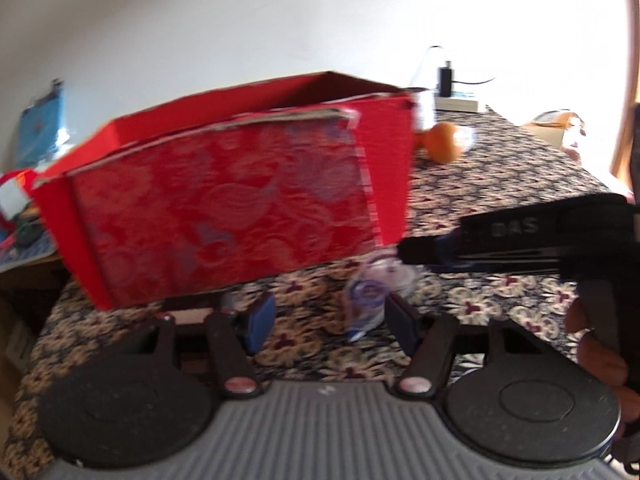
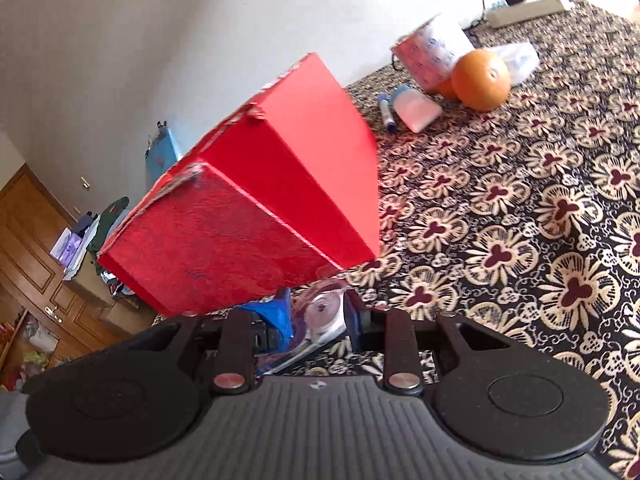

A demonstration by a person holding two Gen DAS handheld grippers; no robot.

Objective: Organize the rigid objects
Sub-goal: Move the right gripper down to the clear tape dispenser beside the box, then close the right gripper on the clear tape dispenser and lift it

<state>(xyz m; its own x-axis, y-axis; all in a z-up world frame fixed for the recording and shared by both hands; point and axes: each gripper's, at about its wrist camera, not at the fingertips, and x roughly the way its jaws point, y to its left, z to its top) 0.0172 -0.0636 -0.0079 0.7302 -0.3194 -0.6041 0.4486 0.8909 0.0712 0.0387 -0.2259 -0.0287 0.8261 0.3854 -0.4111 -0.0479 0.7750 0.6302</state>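
Only from the right wrist: right gripper (image 2: 316, 320) clamps a clear tape dispenser (image 2: 320, 316) beside the red box (image 2: 248, 208); left gripper (image 1: 332, 316) gapes wide

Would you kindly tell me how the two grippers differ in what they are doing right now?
The left gripper stands open with nothing between its blue pads, while the right gripper is shut on a clear tape dispenser. The left gripper looks at the red box's patterned long side; the right gripper sees it from a corner. Both point toward the box over the floral tablecloth.
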